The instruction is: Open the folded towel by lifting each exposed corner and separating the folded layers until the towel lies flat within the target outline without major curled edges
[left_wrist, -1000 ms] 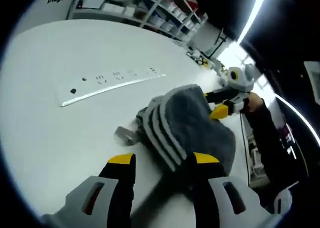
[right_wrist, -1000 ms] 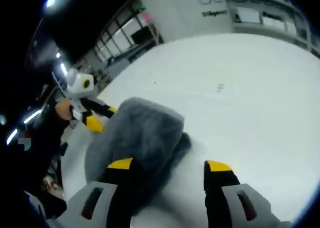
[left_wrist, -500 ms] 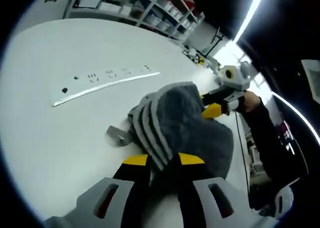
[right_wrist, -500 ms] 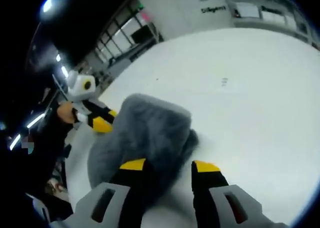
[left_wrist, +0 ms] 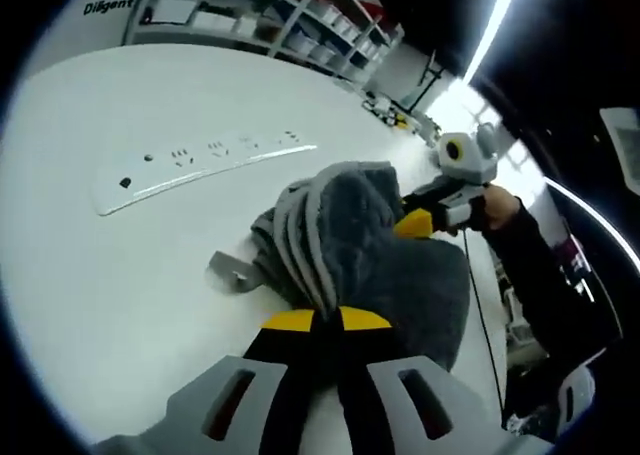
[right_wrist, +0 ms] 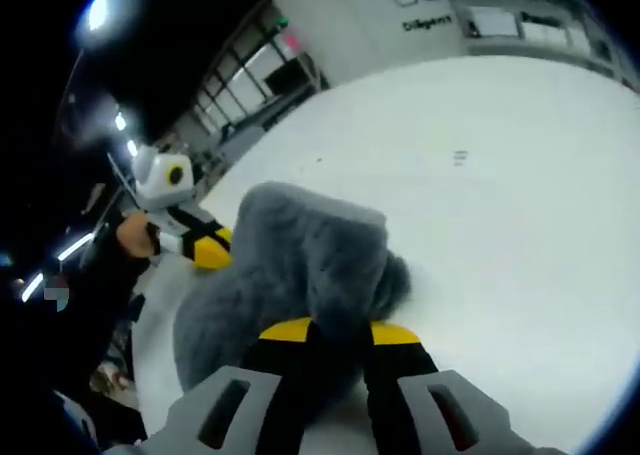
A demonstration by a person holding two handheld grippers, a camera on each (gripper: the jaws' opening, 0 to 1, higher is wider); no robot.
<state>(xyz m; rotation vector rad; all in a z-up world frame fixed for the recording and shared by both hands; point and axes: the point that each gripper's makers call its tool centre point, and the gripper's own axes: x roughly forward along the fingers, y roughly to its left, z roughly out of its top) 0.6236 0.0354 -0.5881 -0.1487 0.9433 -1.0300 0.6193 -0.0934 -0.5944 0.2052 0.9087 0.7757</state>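
Left gripper view showed the left hand-held gripper [left_wrist: 327, 320] closed on the near striped edge of the grey towel [left_wrist: 370, 245], which lay bunched on the white worktop [left_wrist: 120, 275]. A power strip [left_wrist: 200, 160] lay farther off. Right gripper view showed the right hand-held gripper [right_wrist: 340, 332] pinched on the towel's [right_wrist: 300, 265] opposite edge, apparently lifting a fold.
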